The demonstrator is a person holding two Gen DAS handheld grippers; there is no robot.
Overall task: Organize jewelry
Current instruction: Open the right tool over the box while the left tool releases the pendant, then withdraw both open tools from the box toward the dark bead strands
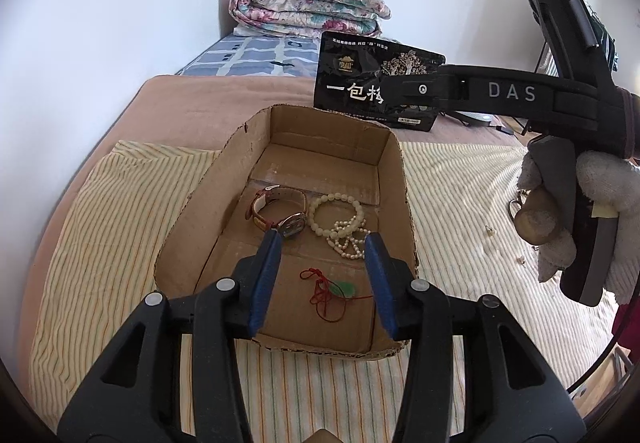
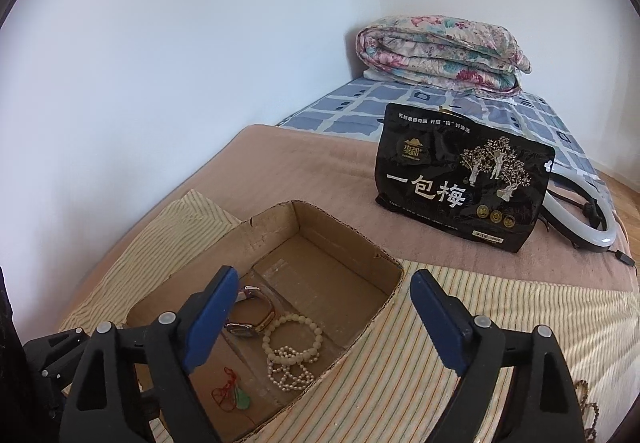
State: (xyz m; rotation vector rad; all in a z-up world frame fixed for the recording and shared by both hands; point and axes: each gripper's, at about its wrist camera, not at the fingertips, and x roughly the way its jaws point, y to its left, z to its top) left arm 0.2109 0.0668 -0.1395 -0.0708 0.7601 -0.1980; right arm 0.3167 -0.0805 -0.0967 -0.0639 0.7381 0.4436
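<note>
Folded quilt [image 2: 440, 55], black snack bag [image 2: 460, 179]

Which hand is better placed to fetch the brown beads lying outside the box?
Right, probably. The right gripper is open and empty, and the brown beads lie on the striped cloth beside it. The left gripper hangs over the cardboard box.

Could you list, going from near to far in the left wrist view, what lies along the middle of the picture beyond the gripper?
Near to far: green pendant on red cord → pearl strand → cardboard box's far wall → black snack bag → folded floral quilt.
</note>
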